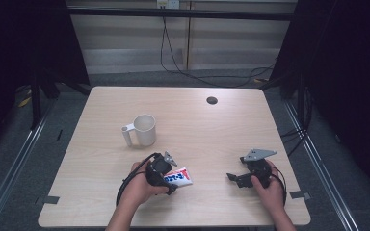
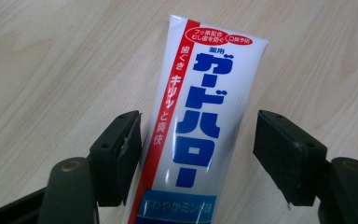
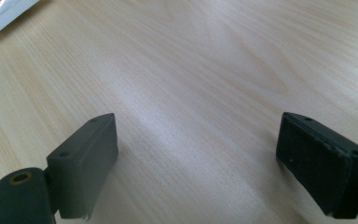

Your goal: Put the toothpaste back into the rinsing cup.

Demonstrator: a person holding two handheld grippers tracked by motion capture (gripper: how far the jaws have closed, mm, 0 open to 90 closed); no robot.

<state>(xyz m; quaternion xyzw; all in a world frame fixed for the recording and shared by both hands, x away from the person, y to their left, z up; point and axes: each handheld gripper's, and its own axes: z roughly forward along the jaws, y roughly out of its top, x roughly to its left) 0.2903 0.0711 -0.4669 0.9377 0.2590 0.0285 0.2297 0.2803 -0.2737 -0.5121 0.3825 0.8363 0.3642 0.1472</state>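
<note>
While the high view takes in the whole pale wood-grain surface, it counts out one white mug with its handle toward the left, one toothpaste tube, one dark round grommet near the far edge, and two grippers. The left gripper lies at the tube near the front edge; the right gripper sits well apart to the right, over bare wood. The mug stands just beyond the left hand.

From the left gripper view, the glossy white tube, printed with blue characters and a red stripe, lies flat between the spread jaws; one pad is at or just beside its red edge, the other stands clear, so nothing is clamped.

From the right gripper view, the matte black jaws are wide apart over empty wood, with a corner of the tube at upper left.
</note>
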